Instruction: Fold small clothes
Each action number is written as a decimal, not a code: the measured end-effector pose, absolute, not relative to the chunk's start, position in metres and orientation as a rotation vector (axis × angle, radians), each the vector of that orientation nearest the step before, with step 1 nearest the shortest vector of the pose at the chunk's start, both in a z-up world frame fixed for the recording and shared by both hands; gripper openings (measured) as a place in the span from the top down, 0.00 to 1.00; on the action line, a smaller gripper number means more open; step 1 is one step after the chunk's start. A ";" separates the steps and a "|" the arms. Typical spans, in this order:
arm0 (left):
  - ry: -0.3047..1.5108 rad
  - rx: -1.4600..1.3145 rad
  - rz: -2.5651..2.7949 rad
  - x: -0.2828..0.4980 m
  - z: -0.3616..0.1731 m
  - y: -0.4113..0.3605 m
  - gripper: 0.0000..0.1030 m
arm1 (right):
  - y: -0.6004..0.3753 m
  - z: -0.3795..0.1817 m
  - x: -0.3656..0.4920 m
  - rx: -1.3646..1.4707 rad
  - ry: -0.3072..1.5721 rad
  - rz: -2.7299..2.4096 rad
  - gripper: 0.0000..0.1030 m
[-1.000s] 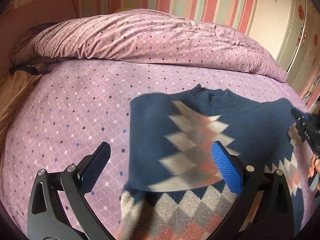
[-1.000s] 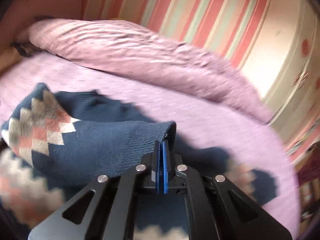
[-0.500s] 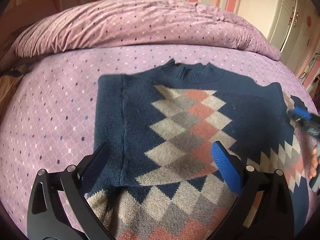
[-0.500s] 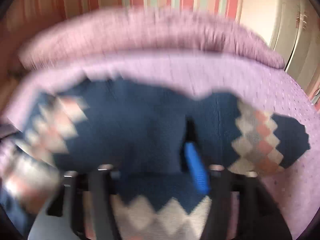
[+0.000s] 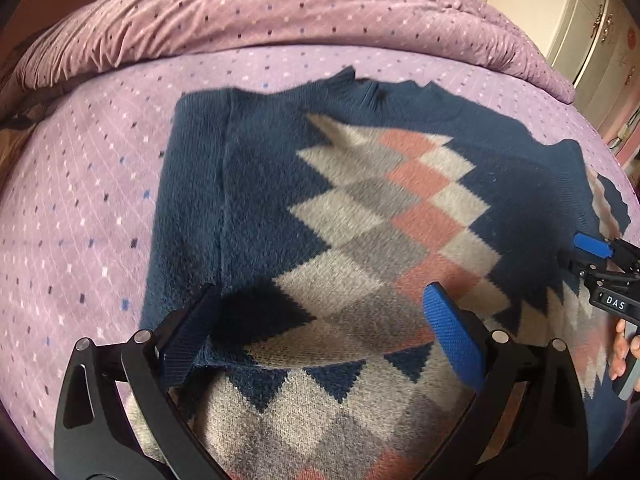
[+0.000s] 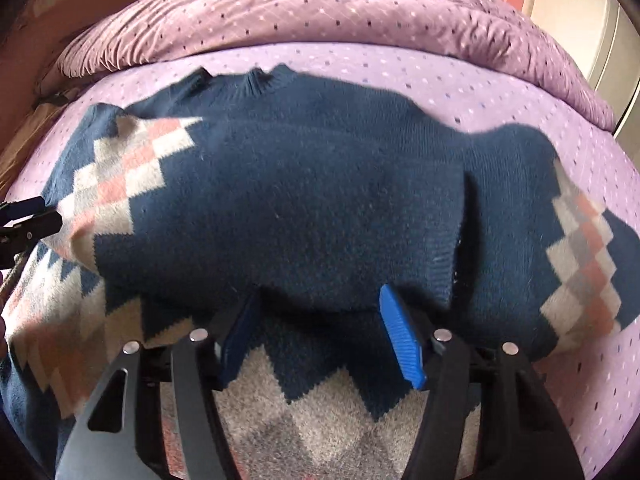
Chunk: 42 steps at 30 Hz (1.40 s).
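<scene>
Purple dotted bedsheet (image 5: pixel 80 208) (duvet (image 5: pixel 280 8) behind) bears the sweater (image 5: pixel 248 200); both tongs (image 5: pixel 320 328) (image 6: pixel 320 332) released.

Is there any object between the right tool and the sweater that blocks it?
Nothing visible. The right tool stands open directly over the sweater, its jaws having just narrowed slightly, with no fabric pressed between them and only the bedspread around.
</scene>
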<state>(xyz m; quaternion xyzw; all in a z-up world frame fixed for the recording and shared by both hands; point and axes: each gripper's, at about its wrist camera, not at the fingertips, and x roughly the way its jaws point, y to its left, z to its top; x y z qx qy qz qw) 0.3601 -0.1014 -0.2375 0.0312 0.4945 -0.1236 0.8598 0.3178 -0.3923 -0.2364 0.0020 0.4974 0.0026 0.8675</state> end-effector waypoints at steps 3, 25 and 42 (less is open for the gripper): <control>1.055 0.113 -0.238 0.361 -0.244 -0.109 0.03 | -0.394 -0.241 0.314 0.047 1.034 -0.005 0.36; 0.894 -0.070 -0.427 0.328 -0.137 -0.196 0.03 | -0.648 -0.171 0.242 0.322 0.755 -0.268 0.15; 0.898 0.074 -0.436 0.329 -0.151 -0.317 0.03 | -0.832 -0.233 0.221 0.551 0.822 -0.553 0.35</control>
